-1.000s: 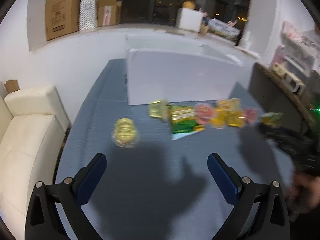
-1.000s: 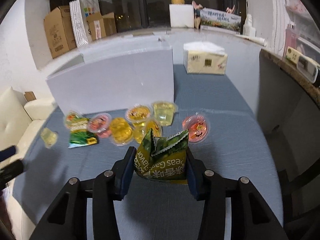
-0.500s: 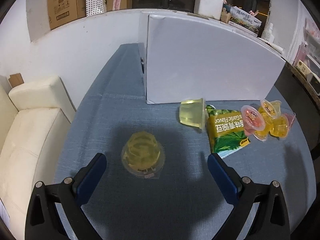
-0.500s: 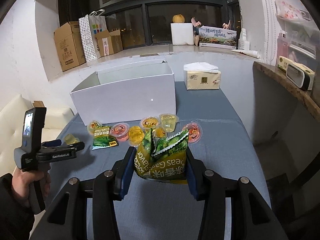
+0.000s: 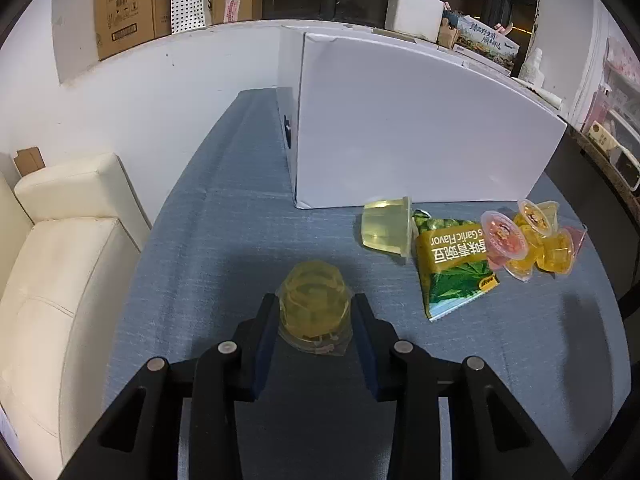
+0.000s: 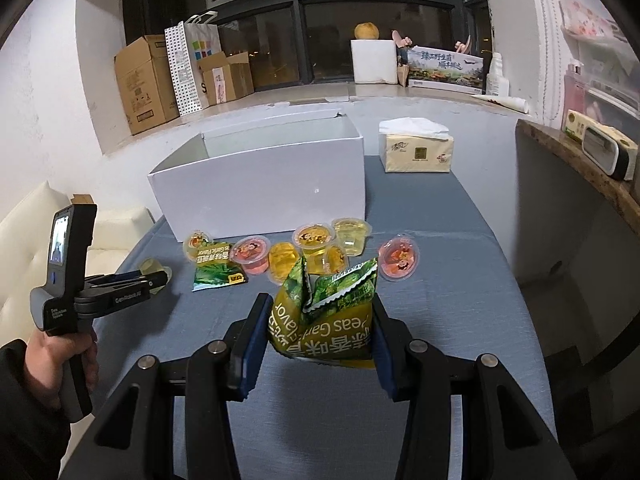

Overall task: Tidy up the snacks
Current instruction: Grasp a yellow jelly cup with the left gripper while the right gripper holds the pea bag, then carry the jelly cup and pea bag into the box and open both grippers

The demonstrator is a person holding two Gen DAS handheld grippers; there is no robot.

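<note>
Left fingers [image 5: 315,316]: just closed in, clenched on the yellow jelly cup [image 5: 314,310], which is pressed between the blue pads on the bench [image 5: 224,240].
Right fingers [image 6: 318,322]: clamped on a green pea packet [image 6: 326,316], held above the bench.
Other snacks: a second pea packet [image 5: 454,262] and loose jelly cups [image 5: 532,240] are laid before the white box [image 5: 420,128].
Farther back: a tissue pack [image 6: 416,150] is set beside the box.
</note>
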